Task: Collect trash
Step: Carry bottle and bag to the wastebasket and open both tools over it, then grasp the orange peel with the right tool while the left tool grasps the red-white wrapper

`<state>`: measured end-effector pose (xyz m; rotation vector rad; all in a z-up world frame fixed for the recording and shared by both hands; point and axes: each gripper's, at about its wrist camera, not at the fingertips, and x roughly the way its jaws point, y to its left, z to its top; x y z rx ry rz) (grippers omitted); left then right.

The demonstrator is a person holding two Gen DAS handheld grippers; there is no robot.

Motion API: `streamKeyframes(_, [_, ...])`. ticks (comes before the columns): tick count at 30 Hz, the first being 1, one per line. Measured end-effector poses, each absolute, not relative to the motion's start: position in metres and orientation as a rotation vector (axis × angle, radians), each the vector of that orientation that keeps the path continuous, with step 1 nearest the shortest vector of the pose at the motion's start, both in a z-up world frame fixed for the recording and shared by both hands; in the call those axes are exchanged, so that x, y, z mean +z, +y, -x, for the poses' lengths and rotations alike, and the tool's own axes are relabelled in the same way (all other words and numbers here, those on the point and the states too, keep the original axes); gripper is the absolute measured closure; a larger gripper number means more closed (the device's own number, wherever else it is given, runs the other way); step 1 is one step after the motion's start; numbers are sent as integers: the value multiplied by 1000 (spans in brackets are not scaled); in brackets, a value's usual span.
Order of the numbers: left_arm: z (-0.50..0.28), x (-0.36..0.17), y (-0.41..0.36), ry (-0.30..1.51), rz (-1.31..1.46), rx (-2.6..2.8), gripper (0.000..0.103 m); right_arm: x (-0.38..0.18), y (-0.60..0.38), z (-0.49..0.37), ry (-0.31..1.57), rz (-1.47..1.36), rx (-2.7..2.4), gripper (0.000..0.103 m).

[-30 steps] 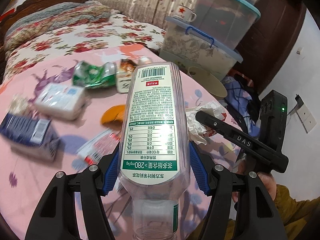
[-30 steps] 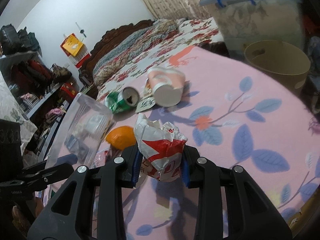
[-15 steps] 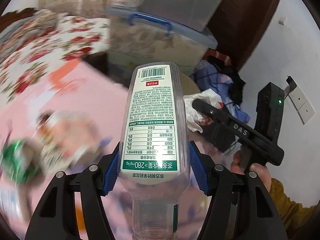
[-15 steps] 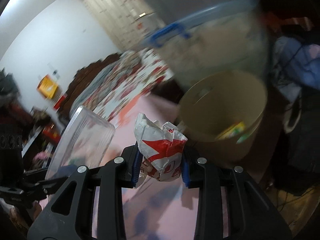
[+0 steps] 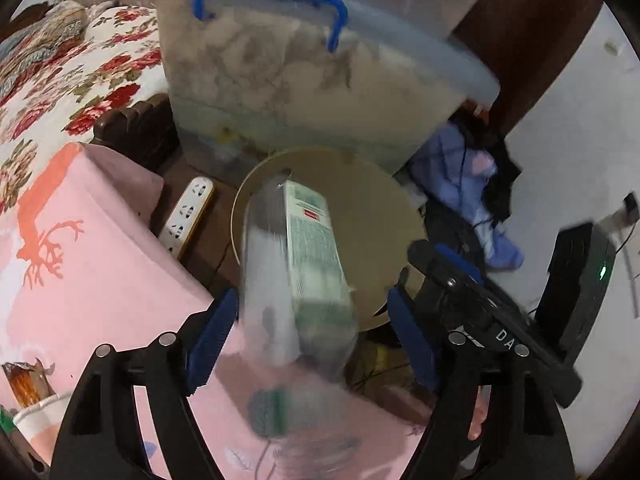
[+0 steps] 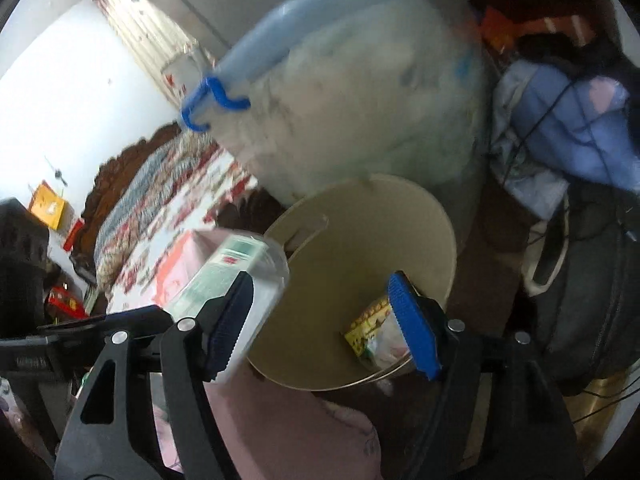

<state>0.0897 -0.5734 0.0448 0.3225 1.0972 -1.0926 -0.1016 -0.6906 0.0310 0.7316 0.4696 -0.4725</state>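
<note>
- Left gripper (image 5: pixel 312 324): jaws opening, pads clear of the blurred plastic bottle (image 5: pixel 304 264) between them, over the tan bin (image 5: pixel 384 208).
- Right gripper (image 6: pixel 320 320): jaws opening, nothing between; wrapper (image 6: pixel 370 334) lies inside the bin.

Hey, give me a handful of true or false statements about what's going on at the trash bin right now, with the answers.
1. The plastic bottle sits between the left claw's blue pads, above the tan bin. True; the jaws are opening.
2. The right claw grips a crumpled wrapper. False; nothing is between its opening jaws.
3. The bin is empty. False; a yellow-green packet lies inside.
4. A storage box with a blue handle stands behind the bin. True.
5. A white power strip lies on the floor beside the bin. True.
</note>
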Motion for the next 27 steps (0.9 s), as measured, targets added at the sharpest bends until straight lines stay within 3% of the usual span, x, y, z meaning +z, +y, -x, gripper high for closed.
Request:
streamKeyframes(7, [-80,90,-515,990,-239,-1129,29,35,-664,122,411,-782,-436,32])
streamKeyframes(14, [-54,125,-377,888,-111,-1157,28,56,-595,131,365,-690,-365,32])
streamKeyframes(16, [-52,127,-324,870,-78,-1106,28,57,-577,126,377,-683,-325,33])
streamKeyframes(23, [-61,108,-138,895,77,-768,30,37,-500,89,512,-674,-120,54])
streamKeyframes(27, [-53,86,-60,930,175,-640,30,26,-455,66,604,-641,-7,56])
